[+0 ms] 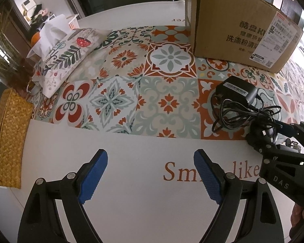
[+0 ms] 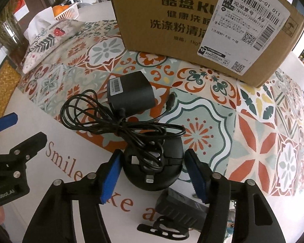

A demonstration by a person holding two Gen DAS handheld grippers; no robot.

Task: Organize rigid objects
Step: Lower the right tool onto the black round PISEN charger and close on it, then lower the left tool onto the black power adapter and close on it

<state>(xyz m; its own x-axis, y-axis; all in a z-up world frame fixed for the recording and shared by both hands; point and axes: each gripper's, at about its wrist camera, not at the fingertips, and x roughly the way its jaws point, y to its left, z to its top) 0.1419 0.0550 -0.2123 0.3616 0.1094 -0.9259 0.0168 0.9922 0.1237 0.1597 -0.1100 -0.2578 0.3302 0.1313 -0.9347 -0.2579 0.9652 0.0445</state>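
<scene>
In the right wrist view a round black charger puck with a cable end tucked on top lies on the white table edge. My right gripper straddles it, blue pads close to both sides, a thin gap showing on the right. A black power adapter with its tangled cable lies just beyond, the cable draped over the puck. Below the right gripper lies a dark grey ribbed block. My left gripper hangs open over bare white table, nothing between its fingers. From there the adapter and right gripper are at right.
A large cardboard box stands behind the adapter on the patterned mat. A floral tissue pouch and a woven basket sit at the left. A black strap lies near the front edge.
</scene>
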